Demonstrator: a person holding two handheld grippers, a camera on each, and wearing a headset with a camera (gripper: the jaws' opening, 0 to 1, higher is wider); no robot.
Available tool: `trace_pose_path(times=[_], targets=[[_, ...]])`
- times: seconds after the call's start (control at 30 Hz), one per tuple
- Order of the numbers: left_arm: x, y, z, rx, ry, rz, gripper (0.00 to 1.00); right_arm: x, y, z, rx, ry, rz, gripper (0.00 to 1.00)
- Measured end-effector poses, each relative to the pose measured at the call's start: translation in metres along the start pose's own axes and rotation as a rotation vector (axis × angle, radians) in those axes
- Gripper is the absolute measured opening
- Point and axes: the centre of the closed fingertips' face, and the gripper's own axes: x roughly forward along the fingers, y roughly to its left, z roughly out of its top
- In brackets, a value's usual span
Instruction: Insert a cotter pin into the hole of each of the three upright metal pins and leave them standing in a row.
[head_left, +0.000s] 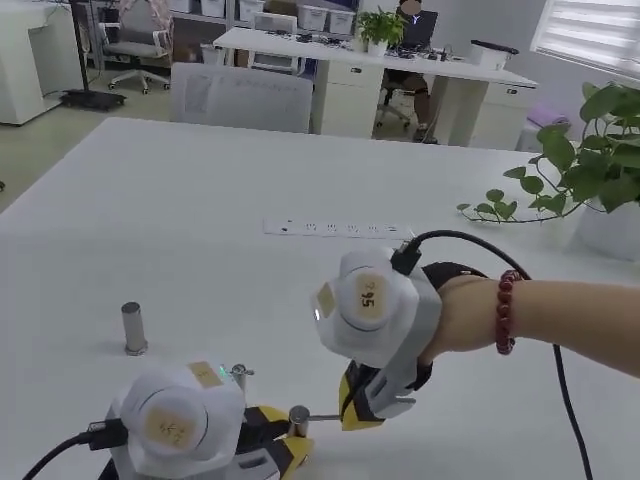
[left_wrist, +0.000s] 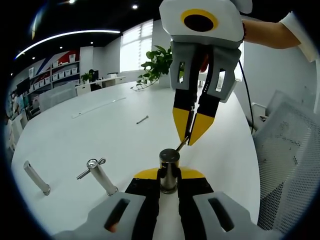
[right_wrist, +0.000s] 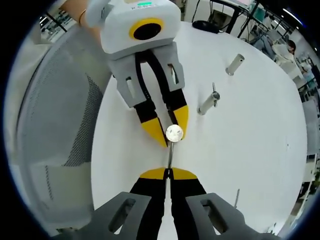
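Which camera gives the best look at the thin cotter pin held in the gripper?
The right gripper view: the cotter pin runs straight from the shut jaws to the metal pin. In the left gripper view its tip peeks out between yellow fingertips; in the head view it is a faint sliver.

This is an open-plan office. Long white desks with drawer units (head_left: 345, 75) run across the upper middle of the head view, with a grey swivel chair on castors (head_left: 135, 48) at the upper left. White slatted window blinds (head_left: 590, 35) fill the upper right corner and a leafy green potted plant (head_left: 585, 165) stands at the right edge. A white multi-socket power strip (head_left: 335, 229) lies mid-frame on a broad white worktable (head_left: 200, 210).
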Motion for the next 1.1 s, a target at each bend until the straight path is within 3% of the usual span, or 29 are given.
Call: trace_pose_path(times=[0.43, 0.73, 1.1], targets=[[0.001, 0.001, 0.0, -0.001, -0.001, -0.003, 0.11, 0.0, -0.001, -0.003, 0.002, 0.007, 0.001, 0.03], [0.002, 0.0, 0.0, 0.009, -0.002, -0.008, 0.11, 0.0, -0.002, -0.003, -0.005, -0.033, -0.005, 0.03], [0.004, -0.001, 0.002, 0.013, -0.002, -0.011, 0.11, 0.008, -0.003, 0.014, -0.013, -0.076, -0.008, 0.03]])
